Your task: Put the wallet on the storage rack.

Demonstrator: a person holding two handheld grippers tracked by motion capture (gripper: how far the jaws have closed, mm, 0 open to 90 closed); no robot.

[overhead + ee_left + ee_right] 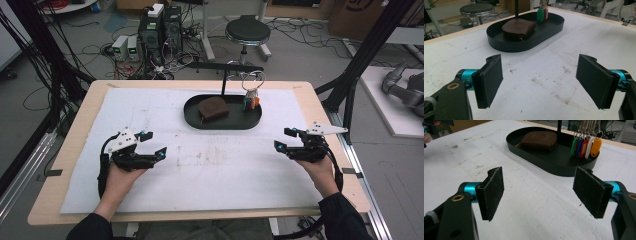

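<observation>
The wooden table (310, 95) is carrying a stained white mat (210, 165) over most of its top. The black oval tray (223, 121) is sitting on the mat at the far middle; all places below are taken from it.

Inside the tray, a brown leather pouch (213, 108) is lying at its left half, and a bunch of coloured key tags (586, 146) is hanging at its right end from a ring on a thin black stand (223, 82) that is rising from the tray's far side. Beyond the tray, off the table, a round black stool (247, 31) is standing on the floor among cables.

The left gripper (156, 145) is hovering near and left of the tray, over bare mat, jaws spread wide, gripping nothing. The right gripper (284, 139) is hovering near and right of the tray, jaws likewise spread wide and empty. Stained mat is lying open between each gripper and the tray; nothing is standing in the way.
</observation>
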